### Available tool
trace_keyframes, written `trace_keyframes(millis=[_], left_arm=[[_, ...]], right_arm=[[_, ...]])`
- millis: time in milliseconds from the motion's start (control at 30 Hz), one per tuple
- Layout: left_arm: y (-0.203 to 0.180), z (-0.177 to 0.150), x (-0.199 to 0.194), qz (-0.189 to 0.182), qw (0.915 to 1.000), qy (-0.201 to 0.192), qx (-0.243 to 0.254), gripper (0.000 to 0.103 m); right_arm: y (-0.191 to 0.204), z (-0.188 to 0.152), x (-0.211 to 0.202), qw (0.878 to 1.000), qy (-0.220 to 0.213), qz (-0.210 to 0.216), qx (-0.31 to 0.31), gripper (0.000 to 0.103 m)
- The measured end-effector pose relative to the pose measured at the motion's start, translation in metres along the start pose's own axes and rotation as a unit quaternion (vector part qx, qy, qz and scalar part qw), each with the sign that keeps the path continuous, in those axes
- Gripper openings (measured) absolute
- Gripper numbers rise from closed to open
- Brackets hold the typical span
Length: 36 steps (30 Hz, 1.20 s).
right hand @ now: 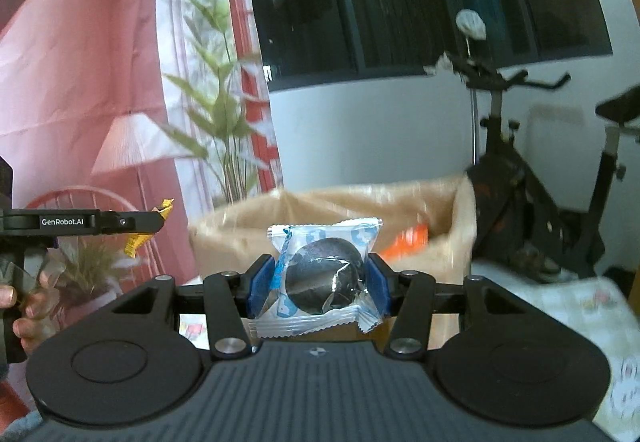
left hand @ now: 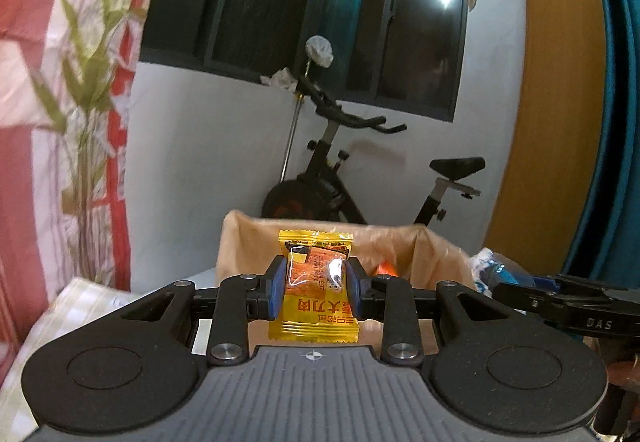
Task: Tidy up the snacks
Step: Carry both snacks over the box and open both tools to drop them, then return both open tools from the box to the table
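Note:
My left gripper (left hand: 316,284) is shut on a yellow snack packet (left hand: 314,306) with red print, held upright in front of an open brown paper bag (left hand: 240,242). My right gripper (right hand: 320,282) is shut on a clear blue-and-white packet (right hand: 324,278) holding a dark round biscuit, also raised before the same paper bag (right hand: 224,234). An orange packet (right hand: 406,240) lies inside the bag. In the right wrist view the left gripper (right hand: 158,222) shows at the left edge with the yellow packet's corner (right hand: 138,242) sticking out. The right gripper's finger and blue packet (left hand: 496,272) show at the right of the left wrist view.
A black exercise bike (left hand: 352,178) stands behind the bag against a white wall under a dark window (left hand: 320,2). A red and white curtain (left hand: 60,82) with a leaf print hangs at the left. A person's hand (right hand: 28,306) grips the left tool's handle.

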State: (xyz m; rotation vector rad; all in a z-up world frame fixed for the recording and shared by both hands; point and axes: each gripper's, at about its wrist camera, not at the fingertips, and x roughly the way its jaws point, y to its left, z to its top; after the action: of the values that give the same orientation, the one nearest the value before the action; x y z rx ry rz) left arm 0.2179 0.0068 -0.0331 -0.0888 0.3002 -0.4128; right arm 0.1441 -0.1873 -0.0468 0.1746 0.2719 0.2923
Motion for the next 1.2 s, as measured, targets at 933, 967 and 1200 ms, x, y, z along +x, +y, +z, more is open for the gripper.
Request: trace_keyframes(millis=[933,967,1200], left_arm=[[0.008,0.003,0.055,0.026,0.9969,0.061,0.043,0.062],[0.008,0.003,0.049,0.025,0.9971,0.058,0.043,0.062],[0.014,-0.004,0.010,0.024,0.9977,0.053,0.035,0.063]], right_arm=[[-0.028,0.030,0.069,0.997,0.045,-0.056,-0.023,0.061],[-0.025,0.029,0.063,0.997,0.041,-0.053,-0.026,0.061],[-0.002,0.018,0.038,0.998,0.031,-0.031,-0.036,0.061]])
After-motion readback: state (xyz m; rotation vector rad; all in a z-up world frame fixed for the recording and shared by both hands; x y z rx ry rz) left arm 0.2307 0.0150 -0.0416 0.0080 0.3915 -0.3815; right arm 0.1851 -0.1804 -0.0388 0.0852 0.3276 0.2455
